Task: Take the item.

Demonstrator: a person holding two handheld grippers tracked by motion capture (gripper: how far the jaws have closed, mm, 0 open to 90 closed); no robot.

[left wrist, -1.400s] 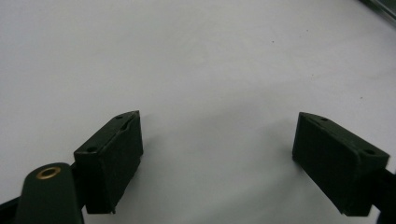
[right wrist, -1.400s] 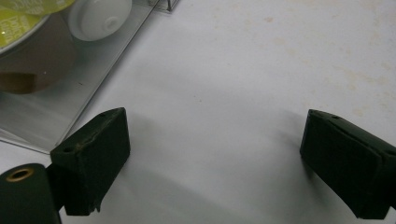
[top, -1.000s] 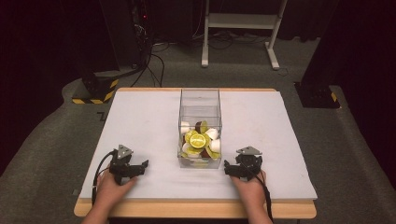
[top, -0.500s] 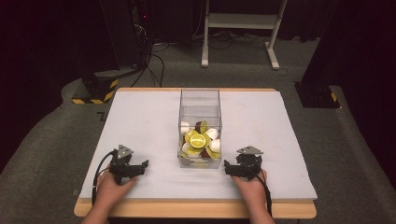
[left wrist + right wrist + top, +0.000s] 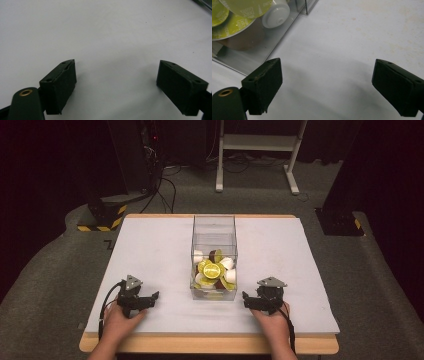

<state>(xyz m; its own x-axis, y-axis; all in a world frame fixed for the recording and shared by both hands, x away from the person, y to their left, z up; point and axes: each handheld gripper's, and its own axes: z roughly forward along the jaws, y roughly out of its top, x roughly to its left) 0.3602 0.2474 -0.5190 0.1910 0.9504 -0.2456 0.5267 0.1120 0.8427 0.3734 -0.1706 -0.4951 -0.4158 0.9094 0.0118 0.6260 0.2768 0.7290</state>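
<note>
On the tabletop (image 5: 160,245) a box (image 5: 214,227) stands in the middle, nearer to my edge than to the far edge. In the box lie capsules (image 5: 212,270), piled at the end that is near to me. My left hand-held gripper (image 5: 150,299) rests on the tabletop at the left of the box, well apart from it. My right hand-held gripper (image 5: 247,301) rests at the right, just beside the near corner of the box. Behind the tabletop, on the floor, stands a frame (image 5: 260,142).
</note>
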